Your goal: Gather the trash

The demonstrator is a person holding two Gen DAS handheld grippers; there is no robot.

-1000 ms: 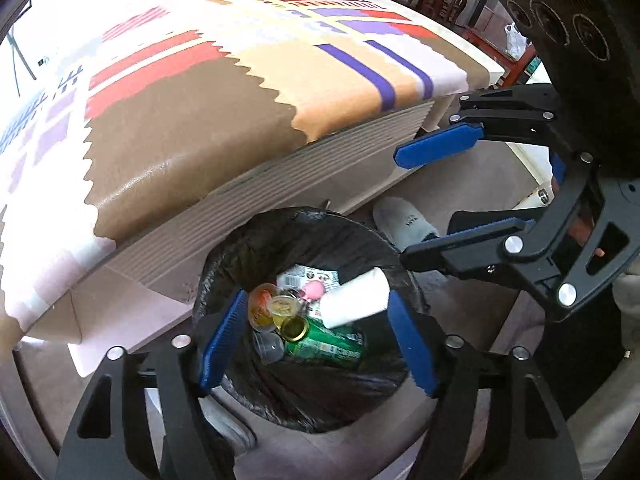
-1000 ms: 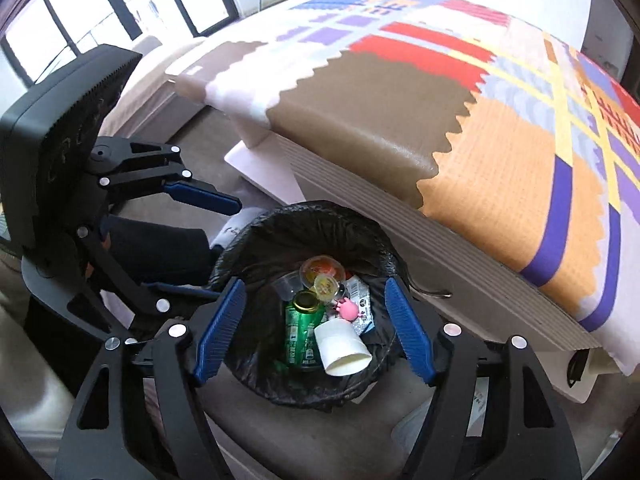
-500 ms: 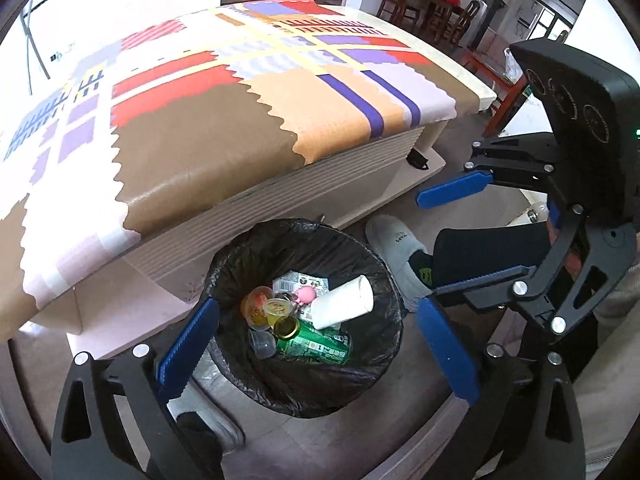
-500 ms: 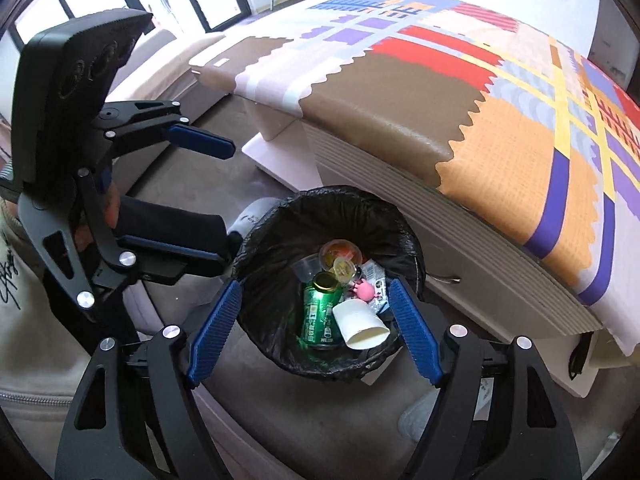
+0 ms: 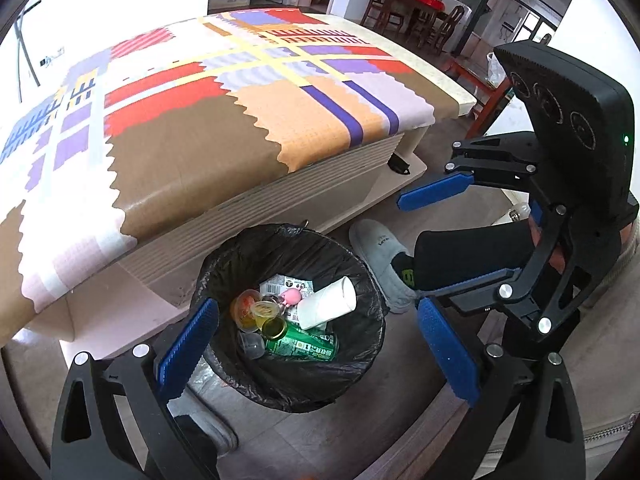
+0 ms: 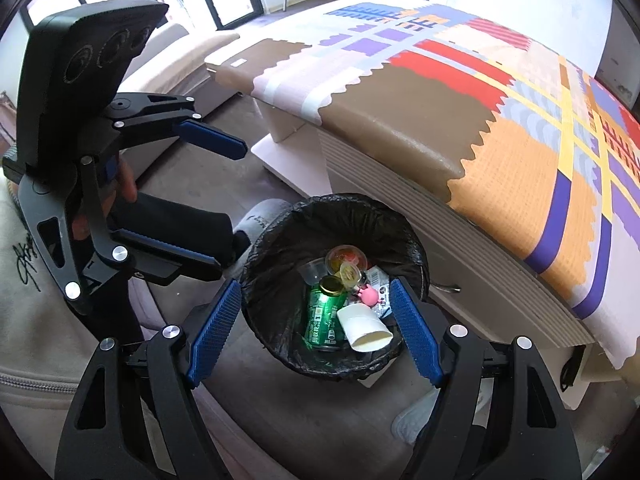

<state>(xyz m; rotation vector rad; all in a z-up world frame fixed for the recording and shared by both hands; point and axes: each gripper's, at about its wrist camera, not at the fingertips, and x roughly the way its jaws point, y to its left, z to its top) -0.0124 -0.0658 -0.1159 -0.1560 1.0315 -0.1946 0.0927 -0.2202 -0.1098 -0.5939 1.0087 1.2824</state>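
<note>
1. Our left gripper has just been opening; its jaws stand wide apart, nothing between them.
2. Our right gripper gapes empty too.
3. The white paper cup lies in the black-lined bin, on a green can.

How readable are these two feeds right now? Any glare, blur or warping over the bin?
Left wrist view: sharp on the trash bin; the wall at the upper left is blown out white; fisheye bends the table edge. Right wrist view: also sharp, green can and paper cup legible; windows at the top are overexposed; the corners vignette to black.
</note>
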